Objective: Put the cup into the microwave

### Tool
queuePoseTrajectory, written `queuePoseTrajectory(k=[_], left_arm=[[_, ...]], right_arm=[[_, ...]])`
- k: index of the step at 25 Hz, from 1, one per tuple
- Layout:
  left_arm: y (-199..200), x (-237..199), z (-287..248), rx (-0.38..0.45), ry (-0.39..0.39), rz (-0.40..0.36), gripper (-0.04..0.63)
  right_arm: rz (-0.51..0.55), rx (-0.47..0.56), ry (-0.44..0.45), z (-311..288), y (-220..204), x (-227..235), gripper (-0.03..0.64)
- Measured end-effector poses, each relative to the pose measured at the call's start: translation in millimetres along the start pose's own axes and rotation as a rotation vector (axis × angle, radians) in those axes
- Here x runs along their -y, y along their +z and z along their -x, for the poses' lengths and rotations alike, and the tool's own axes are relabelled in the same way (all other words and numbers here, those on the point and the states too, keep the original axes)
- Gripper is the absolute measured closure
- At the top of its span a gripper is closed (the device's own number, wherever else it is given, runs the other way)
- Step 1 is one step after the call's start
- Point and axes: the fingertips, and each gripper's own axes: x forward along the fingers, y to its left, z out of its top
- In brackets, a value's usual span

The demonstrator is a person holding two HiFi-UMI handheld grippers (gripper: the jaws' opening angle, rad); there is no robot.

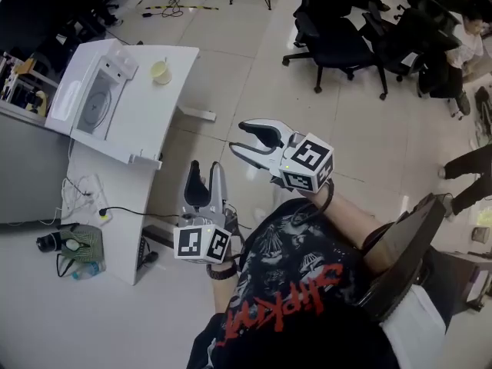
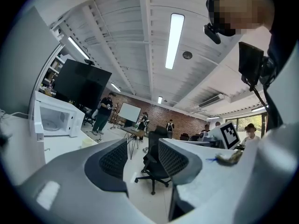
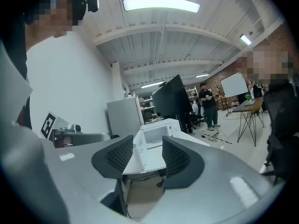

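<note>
**Cup not yet picked up, both my grippers empty**

Cup [image 1: 160, 72] stands on the white table [image 1: 173, 110], just beside the microwave [image 1: 92, 98], well ahead of my fingertips and apart from both pairs. The microwave door hangs open, so the cavity is ready to take it.

My left gripper [image 1: 205, 177] has its fingers [image 2: 114, 158] spread wide. Only floor and an office chair [image 2: 154, 164] show between them, and the microwave sits far out past my left finger. My right gripper [image 1: 240, 138] has its fingers [image 3: 119, 157] parted too, with nothing between the pads. The open microwave lines up in that gap, but far beyond the tips.

As I judge it, none of the carrying is done. I have yet to close the distance to the table, bring one pair of fingers around the cup, grip it, lift it and set it inside the cavity.
</note>
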Motion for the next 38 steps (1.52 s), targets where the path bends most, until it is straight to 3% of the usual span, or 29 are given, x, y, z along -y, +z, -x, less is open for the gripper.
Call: queuePoseTrajectory(k=[3,9,14,20,25,27,33,38], left_arm=[[2.4,-13.5,-12.1,0.019,-0.012,0.009,0.405],[-5.7,-67.2,-64.8,-0.056,0.028,-0.013,0.405],[-5.2,-101.7,-129.5,-0.073,0.021,0.002,0.405],[-7.2,-157.7,-174.2,-0.09,0.13,0.011,0.405],[-5.2,-193.8,-186.6,-0.102,0.245,0.02,0.403],[-4.4,-211.3,-186.1,-0.097,0.277,0.014,0.405],[4.2,-286.8,-185.5,-0.085,0.352,-0.078,0.405],[25.4,-345.0,-173.9,-0.036,0.395,-0.039,0.405]], right_arm=[[0.012,-0.026,-0.005,-17.4,0.6,12.0,0.406],[-0.003,-0.064,0.053,-80.8,-1.5,54.6,0.371],[-0.003,-0.09,0.079,-132.5,2.3,125.5,0.326],[0.118,-0.175,0.141,-197.8,-4.4,201.6,0.252],[0.103,-0.271,0.176,-260.5,-44.7,238.4,0.225],[0.113,-0.31,0.161,-287.3,-68.4,246.6,0.167],[0.194,-0.403,0.138,-377.0,-136.6,269.6,0.156],[0.154,-0.554,0.098,-435.9,-195.5,297.8,0.103]])
